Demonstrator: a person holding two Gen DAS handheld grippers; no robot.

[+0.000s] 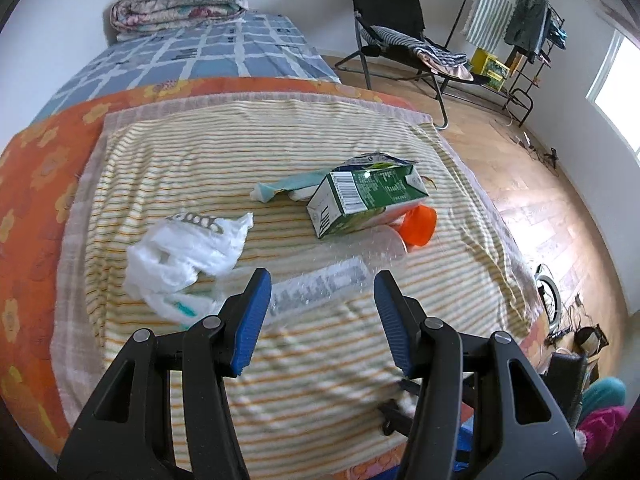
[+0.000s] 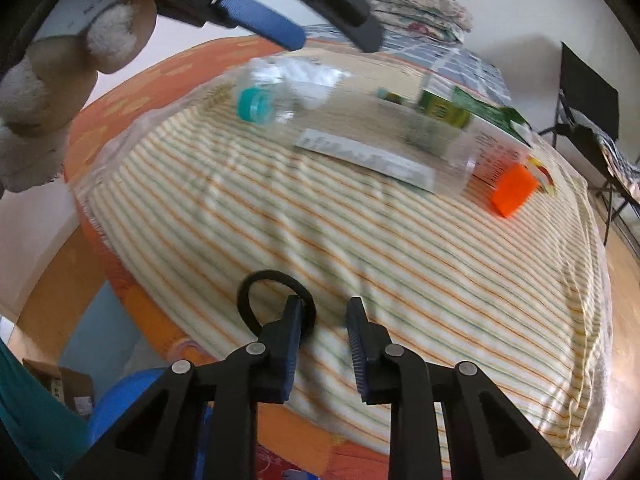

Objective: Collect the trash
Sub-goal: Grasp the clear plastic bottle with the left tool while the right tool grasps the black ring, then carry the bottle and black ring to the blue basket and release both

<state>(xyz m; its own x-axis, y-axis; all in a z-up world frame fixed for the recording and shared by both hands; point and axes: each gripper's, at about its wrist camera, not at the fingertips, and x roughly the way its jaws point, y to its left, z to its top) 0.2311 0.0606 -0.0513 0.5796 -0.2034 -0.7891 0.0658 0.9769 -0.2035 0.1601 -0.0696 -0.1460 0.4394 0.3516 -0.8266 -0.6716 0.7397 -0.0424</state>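
Motion blur smears the clear bottle and carton print.

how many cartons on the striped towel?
1. The green carton lies on its side at the towel's far right, its near end against the orange cup. More could hide behind it.

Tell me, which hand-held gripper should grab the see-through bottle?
Probably the left hand-held gripper. It is open and the clear bottle lies right between its fingertips. The right hand-held gripper sits low at the near edge of the striped cloth, beside a black hair tie, far from the bottle.
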